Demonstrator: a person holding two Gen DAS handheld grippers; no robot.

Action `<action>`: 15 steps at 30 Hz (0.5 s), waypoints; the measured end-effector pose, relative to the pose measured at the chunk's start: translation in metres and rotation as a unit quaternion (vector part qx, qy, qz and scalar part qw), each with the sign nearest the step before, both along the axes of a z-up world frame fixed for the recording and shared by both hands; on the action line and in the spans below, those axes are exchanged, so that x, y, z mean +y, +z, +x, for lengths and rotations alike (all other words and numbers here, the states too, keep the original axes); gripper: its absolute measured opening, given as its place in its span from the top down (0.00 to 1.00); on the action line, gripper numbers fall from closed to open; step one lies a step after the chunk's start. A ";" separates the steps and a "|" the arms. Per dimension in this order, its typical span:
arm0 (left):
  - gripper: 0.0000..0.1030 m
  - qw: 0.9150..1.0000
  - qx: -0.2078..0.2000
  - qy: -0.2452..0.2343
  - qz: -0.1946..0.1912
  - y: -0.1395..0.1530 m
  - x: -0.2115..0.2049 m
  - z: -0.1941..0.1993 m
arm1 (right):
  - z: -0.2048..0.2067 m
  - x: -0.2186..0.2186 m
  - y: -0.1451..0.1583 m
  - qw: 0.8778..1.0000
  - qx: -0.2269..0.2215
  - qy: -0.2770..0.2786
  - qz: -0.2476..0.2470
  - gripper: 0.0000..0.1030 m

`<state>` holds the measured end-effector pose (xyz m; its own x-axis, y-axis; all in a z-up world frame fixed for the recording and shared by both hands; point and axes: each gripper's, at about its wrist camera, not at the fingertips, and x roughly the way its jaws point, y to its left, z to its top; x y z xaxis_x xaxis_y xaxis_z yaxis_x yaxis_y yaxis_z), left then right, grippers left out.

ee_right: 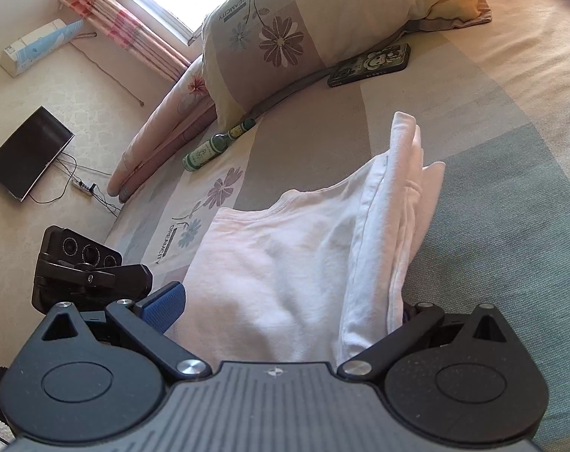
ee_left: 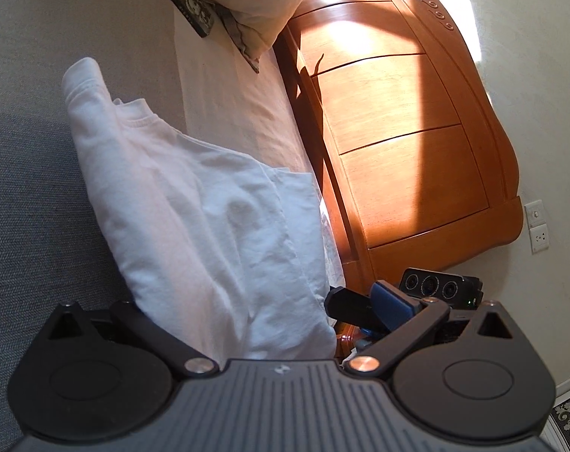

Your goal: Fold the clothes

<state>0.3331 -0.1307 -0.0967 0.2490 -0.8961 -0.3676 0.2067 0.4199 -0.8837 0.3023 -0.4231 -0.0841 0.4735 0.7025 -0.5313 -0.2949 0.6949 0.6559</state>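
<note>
The white garment [ee_right: 285, 275] lies on the bed [ee_right: 511, 188], partly folded, with one long folded edge raised along its right side in the right wrist view. The landmark for all positions below is this garment.

Left gripper [ee_left: 254, 312]: the garment's near end fills the space between its two arms. Its fingers are spread wide, and cloth covers the left one. Whether the pads are pressing cloth cannot be told. In the right wrist view, this gripper [ee_right: 107, 278] appears at the garment's near left corner.

Right gripper [ee_right: 288, 312]: its arms are also spread wide, one blue pad [ee_right: 164, 303] showing just left of the garment's near edge; the right finger is hidden under the raised fold. Contact with the cloth cannot be confirmed. In the left wrist view, the same gripper [ee_left: 390, 305] sits at the garment's near right corner.

Beyond the garment's far end:
- A pillow [ee_right: 322, 30] with a flower print.
- A phone [ee_right: 371, 64] in a cartoon case, beside the pillow.
- A green bottle [ee_right: 217, 145], lying on its side, to the far left.

The wooden headboard [ee_left: 416, 150] stands right of the garment in the left wrist view.
</note>
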 end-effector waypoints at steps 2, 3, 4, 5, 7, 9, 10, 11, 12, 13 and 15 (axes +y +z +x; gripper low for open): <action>0.02 1.000 -0.007 -0.005 -0.004 0.005 -0.011 0.001 | 0.000 -0.008 0.004 1.000 -0.006 -0.004 -0.005 0.00; 0.02 1.000 -0.011 -0.008 -0.006 0.007 -0.018 0.002 | 0.000 -0.013 0.007 1.000 -0.009 -0.007 -0.008 0.00; 0.02 1.000 -0.015 -0.011 -0.007 0.009 -0.024 0.003 | 0.000 -0.018 0.010 1.000 -0.013 -0.010 -0.012 0.00; 0.02 1.000 -0.018 -0.014 -0.009 0.012 -0.031 0.005 | 0.000 -0.023 0.012 1.000 -0.017 -0.012 -0.016 0.00; 0.02 0.999 -0.022 -0.020 -0.014 0.017 -0.046 0.009 | 0.000 -0.034 0.018 0.999 -0.026 -0.015 -0.028 0.00; 0.02 0.999 -0.028 -0.028 -0.022 0.023 -0.064 0.015 | 0.002 -0.048 0.023 0.998 -0.033 -0.019 -0.042 0.00; 0.02 0.999 -0.030 -0.028 -0.026 0.025 -0.073 0.018 | 0.004 -0.057 0.025 0.998 -0.037 -0.021 -0.048 0.00; 0.02 0.999 -0.033 -0.030 -0.028 0.027 -0.084 0.022 | 0.006 -0.066 0.028 0.997 -0.041 -0.024 -0.053 0.00; 0.02 0.998 -0.034 -0.034 -0.028 0.029 -0.095 0.026 | 0.009 -0.076 0.030 0.997 -0.045 -0.027 -0.058 0.00; 0.02 0.998 -0.034 -0.037 -0.029 0.031 -0.106 0.030 | 0.012 -0.088 0.032 0.996 -0.048 -0.033 -0.061 0.00; 0.02 0.998 -0.030 -0.043 -0.040 0.033 -0.129 0.038 | 0.019 -0.110 0.036 0.995 -0.055 -0.043 -0.068 0.00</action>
